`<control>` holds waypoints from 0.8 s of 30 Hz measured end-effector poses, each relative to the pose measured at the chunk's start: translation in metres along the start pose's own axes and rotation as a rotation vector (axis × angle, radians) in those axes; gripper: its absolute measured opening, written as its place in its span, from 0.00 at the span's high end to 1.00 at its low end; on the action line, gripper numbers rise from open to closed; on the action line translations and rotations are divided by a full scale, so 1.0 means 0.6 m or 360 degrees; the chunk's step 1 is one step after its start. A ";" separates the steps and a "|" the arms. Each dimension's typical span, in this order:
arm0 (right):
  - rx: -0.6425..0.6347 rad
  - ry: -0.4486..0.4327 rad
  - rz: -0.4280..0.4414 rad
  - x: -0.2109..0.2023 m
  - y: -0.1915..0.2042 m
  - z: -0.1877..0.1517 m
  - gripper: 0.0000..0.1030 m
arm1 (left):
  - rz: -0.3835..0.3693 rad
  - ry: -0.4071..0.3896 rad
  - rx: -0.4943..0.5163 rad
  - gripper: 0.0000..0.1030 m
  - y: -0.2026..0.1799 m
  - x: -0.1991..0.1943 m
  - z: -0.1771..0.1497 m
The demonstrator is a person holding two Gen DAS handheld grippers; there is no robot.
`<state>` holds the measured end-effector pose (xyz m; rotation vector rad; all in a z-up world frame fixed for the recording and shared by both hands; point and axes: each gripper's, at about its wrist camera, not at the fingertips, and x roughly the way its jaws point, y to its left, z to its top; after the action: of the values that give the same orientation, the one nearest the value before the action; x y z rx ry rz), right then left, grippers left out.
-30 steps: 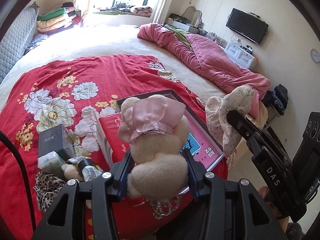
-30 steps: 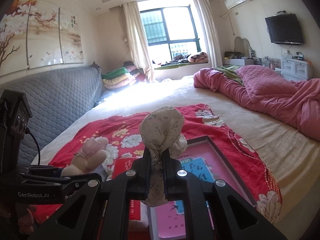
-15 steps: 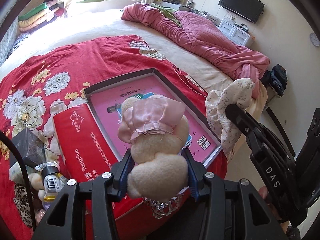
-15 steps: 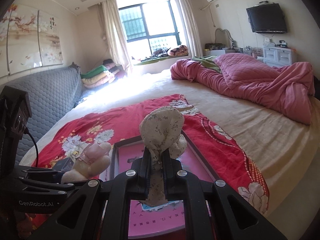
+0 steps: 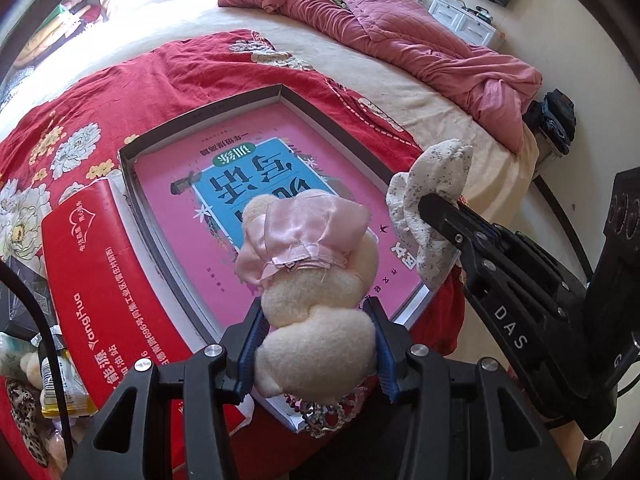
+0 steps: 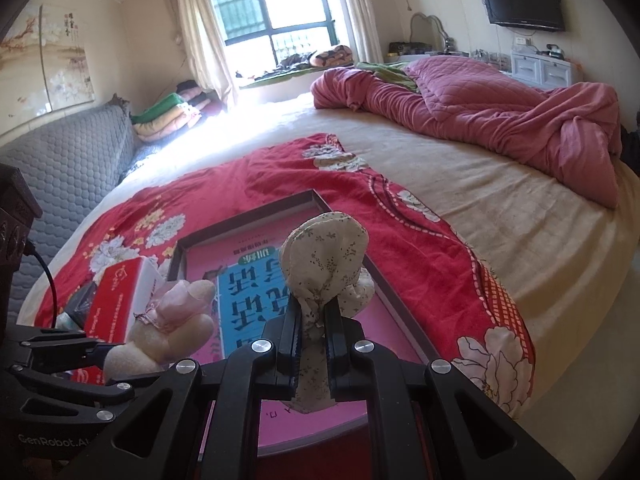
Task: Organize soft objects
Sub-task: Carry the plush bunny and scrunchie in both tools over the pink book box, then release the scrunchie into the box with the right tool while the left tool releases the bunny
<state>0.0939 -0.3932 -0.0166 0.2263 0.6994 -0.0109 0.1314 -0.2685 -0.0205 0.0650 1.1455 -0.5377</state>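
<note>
Now that both claws have dropped over the tray (image 5: 132, 184) on the bed (image 6: 520, 216), the left claw (image 5: 316, 344) pinches the plush bear (image 5: 320, 280) and the right claw (image 6: 312, 320) clamps the floral pouch (image 6: 324, 256); setting both down inside seems next.

The right gripper (image 6: 312, 322) is pinching a floral cloth toy (image 6: 325, 264) above the pink tray (image 6: 394, 292); a plush bear (image 6: 168, 332) is hanging at nine o'clock.
</note>
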 end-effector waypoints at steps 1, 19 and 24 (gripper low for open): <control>-0.0007 0.0019 -0.0017 0.005 -0.001 -0.002 0.90 | 0.0004 0.0008 0.0006 0.53 -0.001 0.003 -0.001; 0.0092 0.0258 -0.0040 0.071 -0.033 -0.025 0.76 | 0.0040 0.0098 0.0068 0.53 -0.020 0.038 0.000; 0.0157 0.0226 -0.0014 0.065 -0.045 -0.023 0.65 | 0.0076 0.0134 0.0102 0.52 -0.029 0.051 0.002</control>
<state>0.1126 -0.4142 -0.0574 0.3209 0.8424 -0.0382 0.1342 -0.2958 -0.0430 0.1715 1.2055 -0.5334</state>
